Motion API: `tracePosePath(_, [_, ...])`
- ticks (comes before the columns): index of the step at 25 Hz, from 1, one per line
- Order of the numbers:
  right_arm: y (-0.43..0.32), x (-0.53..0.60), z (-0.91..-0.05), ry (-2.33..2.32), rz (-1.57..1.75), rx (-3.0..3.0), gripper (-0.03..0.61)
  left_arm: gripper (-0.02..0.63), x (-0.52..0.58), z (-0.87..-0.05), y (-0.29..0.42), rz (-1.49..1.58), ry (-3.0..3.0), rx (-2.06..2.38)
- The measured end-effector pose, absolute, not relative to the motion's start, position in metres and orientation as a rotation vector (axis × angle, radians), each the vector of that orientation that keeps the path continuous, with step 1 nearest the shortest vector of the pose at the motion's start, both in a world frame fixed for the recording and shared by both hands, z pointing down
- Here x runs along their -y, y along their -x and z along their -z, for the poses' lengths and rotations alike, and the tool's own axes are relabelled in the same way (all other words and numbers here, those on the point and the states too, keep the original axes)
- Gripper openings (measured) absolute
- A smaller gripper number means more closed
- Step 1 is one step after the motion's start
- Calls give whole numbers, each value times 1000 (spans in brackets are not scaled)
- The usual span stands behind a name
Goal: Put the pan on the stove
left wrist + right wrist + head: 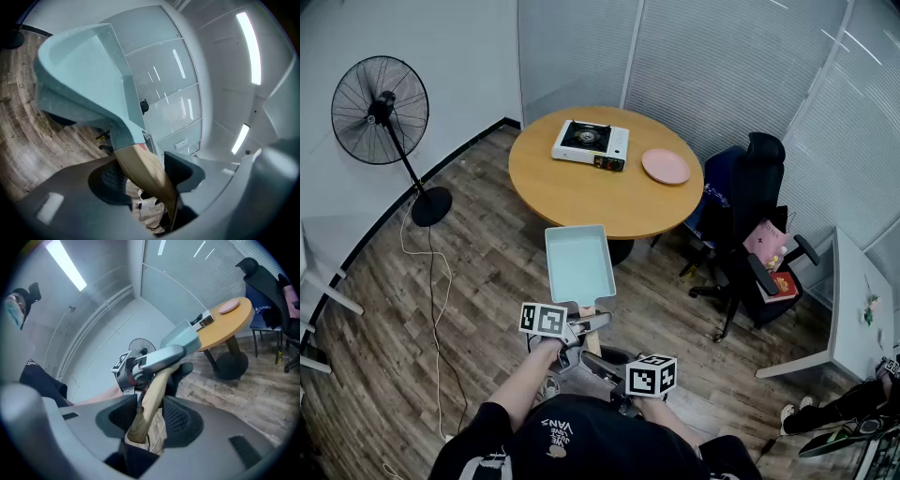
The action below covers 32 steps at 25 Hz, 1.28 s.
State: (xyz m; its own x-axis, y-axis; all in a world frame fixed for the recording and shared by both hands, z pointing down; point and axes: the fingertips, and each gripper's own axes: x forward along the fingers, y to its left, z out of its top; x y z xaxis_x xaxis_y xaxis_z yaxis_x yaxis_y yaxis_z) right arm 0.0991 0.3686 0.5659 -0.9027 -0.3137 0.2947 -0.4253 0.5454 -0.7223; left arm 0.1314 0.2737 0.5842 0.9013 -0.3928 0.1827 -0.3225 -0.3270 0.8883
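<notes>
A light teal rectangular pan [579,264] with a wooden handle [590,336] hangs in the air over the wood floor, short of the round table [581,192]. My left gripper [584,324] is shut on the handle close to the pan [79,79]. My right gripper [605,360] is shut on the handle's end [140,420]. In the left gripper view the handle [146,172] runs between the pads. The white portable stove [591,144] sits on the table's far side, nothing on its burner; the stove [201,320] also shows in the right gripper view.
A pink plate [666,166] lies on the table right of the stove. A black office chair [750,216] with bags stands right of the table, a standing fan [380,111] to the left with its cable on the floor. A white desk [853,309] is at far right.
</notes>
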Motion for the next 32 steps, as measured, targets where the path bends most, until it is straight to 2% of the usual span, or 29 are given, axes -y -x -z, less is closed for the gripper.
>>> tracePosePath(17, [5,-307,-567,-781,-1281,2666,184,232,-215,-591,-41,-9,-1945,431])
tracePosePath(32, [12,-174,-574,-657,-1220,2630,187,232,-79,-598,-28,66,-1928,496])
